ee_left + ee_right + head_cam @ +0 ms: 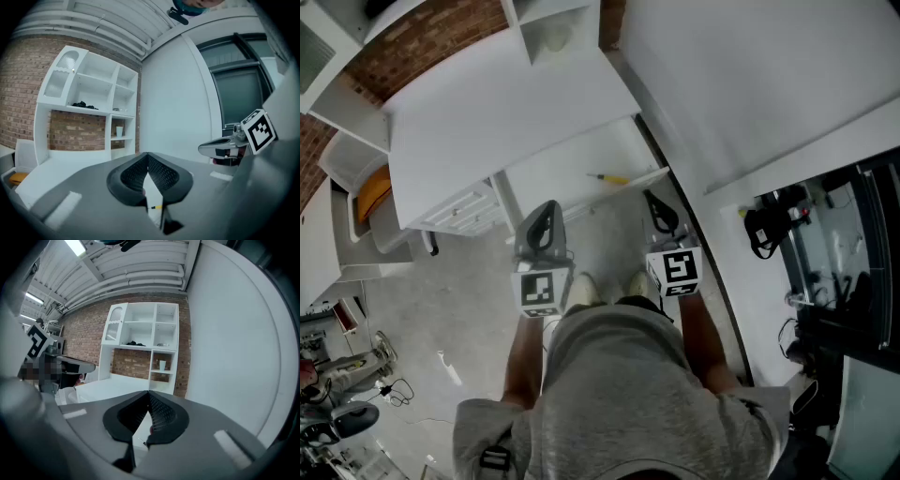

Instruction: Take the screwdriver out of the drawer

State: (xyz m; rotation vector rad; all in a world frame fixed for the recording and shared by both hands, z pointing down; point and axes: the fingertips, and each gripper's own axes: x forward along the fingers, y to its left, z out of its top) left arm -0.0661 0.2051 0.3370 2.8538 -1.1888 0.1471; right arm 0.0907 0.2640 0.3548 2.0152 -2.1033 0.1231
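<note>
Screwdriver: inside open drawer | my left gripper, right gripper: near drawer front, both clenched, seemingly empty.

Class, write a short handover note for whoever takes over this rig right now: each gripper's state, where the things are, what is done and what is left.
Left gripper: shut, empty, held short of the drawer.
Right gripper: shut, empty, beside the left one.
Screwdriver: lies in the open drawer, towards its right end, untouched.
Done: drawer is open.
Left: open a gripper, reach in, grip the screwdriver and lift it out.
</note>
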